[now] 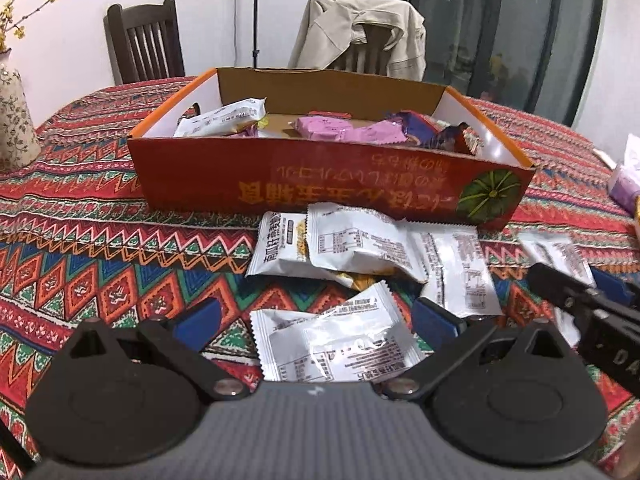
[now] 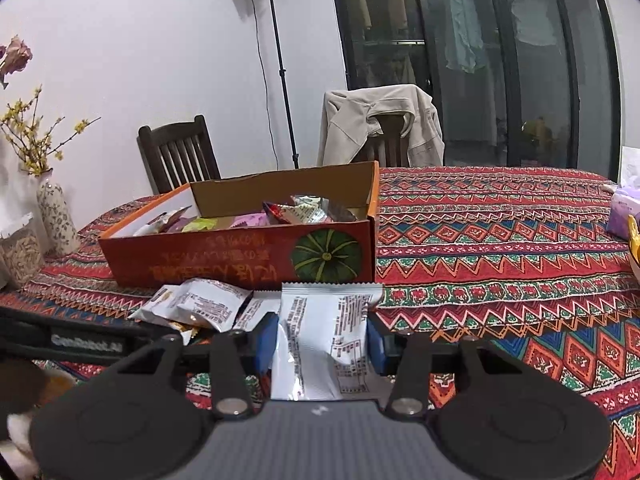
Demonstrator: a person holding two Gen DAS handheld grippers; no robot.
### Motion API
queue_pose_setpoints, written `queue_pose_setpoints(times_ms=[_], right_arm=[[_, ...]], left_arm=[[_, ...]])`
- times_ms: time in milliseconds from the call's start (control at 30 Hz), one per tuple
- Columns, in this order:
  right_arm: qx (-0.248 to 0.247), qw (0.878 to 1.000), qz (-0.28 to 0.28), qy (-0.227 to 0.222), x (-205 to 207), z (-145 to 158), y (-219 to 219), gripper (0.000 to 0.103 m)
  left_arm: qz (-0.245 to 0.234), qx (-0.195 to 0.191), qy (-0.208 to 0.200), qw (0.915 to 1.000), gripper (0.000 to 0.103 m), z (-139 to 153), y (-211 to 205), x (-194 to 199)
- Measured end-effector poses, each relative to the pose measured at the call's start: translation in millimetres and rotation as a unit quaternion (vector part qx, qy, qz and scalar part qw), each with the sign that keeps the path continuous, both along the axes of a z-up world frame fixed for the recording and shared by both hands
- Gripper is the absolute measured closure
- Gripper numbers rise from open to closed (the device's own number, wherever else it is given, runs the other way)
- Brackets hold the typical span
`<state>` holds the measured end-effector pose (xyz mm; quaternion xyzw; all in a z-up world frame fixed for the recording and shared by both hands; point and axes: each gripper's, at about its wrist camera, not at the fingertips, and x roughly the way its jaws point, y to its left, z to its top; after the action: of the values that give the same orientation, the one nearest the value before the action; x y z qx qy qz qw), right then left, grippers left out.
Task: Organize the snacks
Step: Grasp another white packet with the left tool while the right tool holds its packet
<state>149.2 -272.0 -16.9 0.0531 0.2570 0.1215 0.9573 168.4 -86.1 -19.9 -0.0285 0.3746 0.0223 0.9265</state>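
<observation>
Fingers of the right gripper [image 2: 322,342] are seen clamped on a white snack packet [image 2: 320,336], its blue pads pressed against both sides; the packet is held upright, its long axis running up and away from the camera. Ahead and slightly left of it lies the red cardboard box [image 2: 240,256] on the desk [image 2: 500,240], already partly filled with purple and white packets — so the held packet would have to be carried forward, over the near wall. The left gripper [image 1: 316,320] is held with its fingers spread apart, and a loose white packet [image 1: 332,344] lies between them on the cloth, not yet pinched as far as can be judged. More white packets [image 1: 360,244] are heaped just near the box's front wall. The box floor is largely hidden by that wall, and the print on the packets cannot be read.
</observation>
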Motion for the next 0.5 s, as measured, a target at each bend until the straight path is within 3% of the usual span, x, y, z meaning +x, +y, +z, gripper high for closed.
queue_pose_setpoints(times_ms=[200,500], right_arm=[[0.007,1.000,-0.003,0.002,0.1,-0.2,-1.6,0.058],[0.010,1.000,0.001,0.000,-0.4,0.1,0.1,0.057]], left_arm=[[0.009,0.017,0.018,0.9997,0.000,-11.3,-4.5,3.8],[0.010,0.023,0.008,0.9996,0.000,-13.7,-4.9,-0.4]])
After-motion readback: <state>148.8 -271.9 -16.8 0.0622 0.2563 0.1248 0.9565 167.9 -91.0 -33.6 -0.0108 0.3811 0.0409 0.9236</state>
